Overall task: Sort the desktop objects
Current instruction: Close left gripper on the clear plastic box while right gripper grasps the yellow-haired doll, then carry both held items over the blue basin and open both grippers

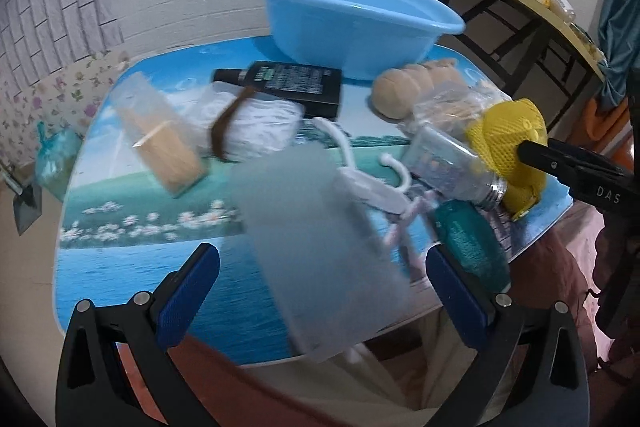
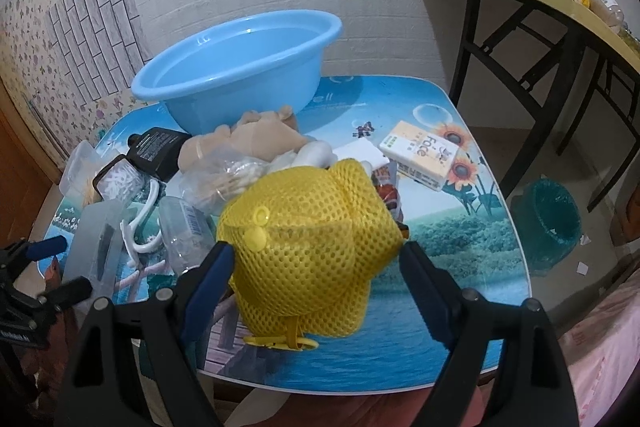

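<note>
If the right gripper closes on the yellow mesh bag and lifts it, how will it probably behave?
The yellow mesh bag looks soft, so it will probably squash between the right gripper pads. Being open netting, it seems light. Its loose plastic clasp may dangle.

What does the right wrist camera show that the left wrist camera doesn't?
Only the right wrist view shows the tissue pack on the sunflower side of the table and the green bin on the floor. Only the left wrist view shows the frosted box between the left gripper jaws and the teal bottle. Both show the blue basin, the black bottle and the yellow mesh bag between the right gripper jaws.
</note>
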{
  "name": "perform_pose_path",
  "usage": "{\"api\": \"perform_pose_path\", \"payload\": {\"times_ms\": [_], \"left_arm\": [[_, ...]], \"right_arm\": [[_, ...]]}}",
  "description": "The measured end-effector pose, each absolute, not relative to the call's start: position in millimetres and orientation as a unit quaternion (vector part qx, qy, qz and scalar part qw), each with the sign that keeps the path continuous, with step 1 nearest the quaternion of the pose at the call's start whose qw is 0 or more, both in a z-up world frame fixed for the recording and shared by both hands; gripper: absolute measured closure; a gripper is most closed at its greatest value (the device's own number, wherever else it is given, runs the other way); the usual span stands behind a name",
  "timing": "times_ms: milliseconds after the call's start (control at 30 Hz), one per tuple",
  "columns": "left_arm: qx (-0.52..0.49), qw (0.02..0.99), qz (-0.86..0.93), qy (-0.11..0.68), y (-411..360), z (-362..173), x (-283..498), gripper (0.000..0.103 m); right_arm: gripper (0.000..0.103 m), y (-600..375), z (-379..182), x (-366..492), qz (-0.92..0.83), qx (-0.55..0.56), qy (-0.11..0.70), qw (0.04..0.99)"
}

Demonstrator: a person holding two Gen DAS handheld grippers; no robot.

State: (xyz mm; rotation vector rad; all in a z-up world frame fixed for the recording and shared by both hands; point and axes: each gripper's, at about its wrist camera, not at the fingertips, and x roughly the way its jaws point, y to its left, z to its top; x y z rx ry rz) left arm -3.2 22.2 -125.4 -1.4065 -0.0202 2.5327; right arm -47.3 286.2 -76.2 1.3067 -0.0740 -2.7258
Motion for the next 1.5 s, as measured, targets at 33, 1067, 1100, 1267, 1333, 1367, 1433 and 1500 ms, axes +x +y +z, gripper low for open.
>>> {"api": "perform_pose_path", "payload": {"times_ms": [33,1067,1100,1267,1333,1367,1433,1500], "left_arm": [[-0.485,0.123,0.866,-0.006,27,-128,-5,0.000],[-0.480,0.095,0.872,0.016,25,-137,-14,0.042],[-0.476,0.097,0.874,0.012,24,-135,-13,0.042],[-0.453,0.098,0.886,0.004,16,-116,-9,0.042],[-0.443,0.097,0.891,-0.004,12,-107,-6,0.042],[-0.437,0.098,0.894,-0.008,10,-102,-6,0.042],[-0.427,0.099,0.899,-0.012,6,-94,-3,0.042],[-0.415,0.099,0.904,-0.014,5,-84,-3,0.042]], "right_arm": [[0.017,287,-76,-48,-0.899,0.432,-0.026,0.059],[0.019,271,-83,-46,-0.903,0.426,0.029,0.055],[0.028,274,-81,-46,-0.903,0.424,0.021,0.060],[0.036,286,-74,-42,-0.906,0.418,-0.011,0.074],[0.038,289,-67,-39,-0.910,0.407,-0.015,0.076],[0.038,290,-64,-38,-0.912,0.403,-0.017,0.076],[0.038,293,-56,-35,-0.916,0.394,-0.021,0.077],[0.038,296,-49,-33,-0.919,0.386,-0.026,0.079]]}}
